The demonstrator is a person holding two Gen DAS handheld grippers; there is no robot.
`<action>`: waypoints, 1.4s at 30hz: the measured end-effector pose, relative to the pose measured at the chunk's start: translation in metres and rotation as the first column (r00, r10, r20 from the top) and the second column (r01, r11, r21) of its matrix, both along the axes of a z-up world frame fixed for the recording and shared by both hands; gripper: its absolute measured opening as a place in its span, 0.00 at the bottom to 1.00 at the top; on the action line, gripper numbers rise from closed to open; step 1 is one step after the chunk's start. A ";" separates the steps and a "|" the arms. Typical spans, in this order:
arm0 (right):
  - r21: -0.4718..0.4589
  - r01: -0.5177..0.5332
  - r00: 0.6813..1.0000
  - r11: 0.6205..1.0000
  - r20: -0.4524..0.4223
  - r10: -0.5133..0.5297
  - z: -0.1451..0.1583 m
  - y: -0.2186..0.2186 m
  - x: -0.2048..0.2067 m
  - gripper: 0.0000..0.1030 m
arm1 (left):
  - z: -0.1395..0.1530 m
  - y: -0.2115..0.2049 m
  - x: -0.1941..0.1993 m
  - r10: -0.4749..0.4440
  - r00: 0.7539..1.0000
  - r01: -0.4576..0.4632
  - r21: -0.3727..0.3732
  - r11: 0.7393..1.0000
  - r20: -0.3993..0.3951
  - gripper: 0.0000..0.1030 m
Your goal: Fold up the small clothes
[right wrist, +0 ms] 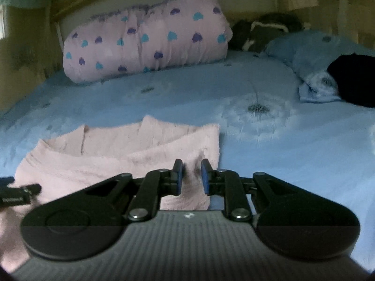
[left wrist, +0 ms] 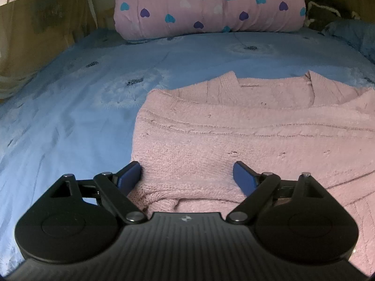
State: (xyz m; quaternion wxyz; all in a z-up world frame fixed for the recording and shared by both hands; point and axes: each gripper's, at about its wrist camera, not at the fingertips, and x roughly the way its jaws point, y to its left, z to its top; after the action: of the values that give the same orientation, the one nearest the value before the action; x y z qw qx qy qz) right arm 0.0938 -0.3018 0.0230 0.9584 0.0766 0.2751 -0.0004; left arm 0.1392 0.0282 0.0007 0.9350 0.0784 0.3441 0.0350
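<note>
Lying on the blue dandelion-print bedsheet (left wrist: pixel 70 121), the pink knitted sweater (left wrist: pixel 234 135) was partly folded, its neckline turned toward the far end of the bed and one layer laid across its body. The left gripper (left wrist: pixel 187 178) hung low over the sweater's near edge with its blue pads (left wrist: pixel 130 175) spread wide, a bunched piece of knit lying between them but not pinched. In the right wrist view, the right gripper (right wrist: pixel 191 175) sat at the sweater's right-hand edge with its jaws drawn narrow; a ridge of pink fabric rose in the small gap between the pads, though whether they actually pressed on it could not be told. A rolled pink quilt with hearts (left wrist: pixel 211 7) rested at the far end of the bed, and a blue pillow (right wrist: pixel 311 53) lay to the right.
</note>
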 end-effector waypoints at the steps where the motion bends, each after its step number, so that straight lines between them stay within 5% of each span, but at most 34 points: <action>1: -0.002 0.002 0.999 1.000 -0.036 -0.002 -0.006 -0.001 0.005 0.21 | 0.001 0.000 0.000 0.001 1.000 -0.001 0.003 1.000 0.000 0.87; 4: 0.011 0.019 0.996 1.000 -0.083 -0.018 -0.019 -0.004 0.013 0.37 | 0.005 0.001 -0.004 0.001 1.000 -0.001 0.000 1.000 0.000 0.87; 23: 0.038 -0.082 0.996 0.996 0.029 0.081 0.024 0.019 -0.078 0.40 | 0.076 0.007 -0.112 -0.044 0.999 0.045 -0.054 0.998 0.020 0.87; 39: -0.043 -0.243 0.968 0.969 0.053 0.245 0.042 0.066 -0.195 0.42 | 0.066 0.010 -0.219 -0.181 0.981 0.183 0.027 0.983 -0.073 0.87; 42: -0.062 -0.264 0.963 0.963 0.044 0.267 0.042 0.073 -0.208 0.51 | 0.062 0.011 -0.237 -0.205 0.975 0.209 0.035 0.977 -0.089 0.87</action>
State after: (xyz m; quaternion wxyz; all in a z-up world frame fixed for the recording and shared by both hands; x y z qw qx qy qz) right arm -0.1139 -0.2289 0.0651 0.9583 0.0123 0.2578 0.1223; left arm -0.0978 0.0395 0.0626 0.9162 0.1361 0.3724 -0.0584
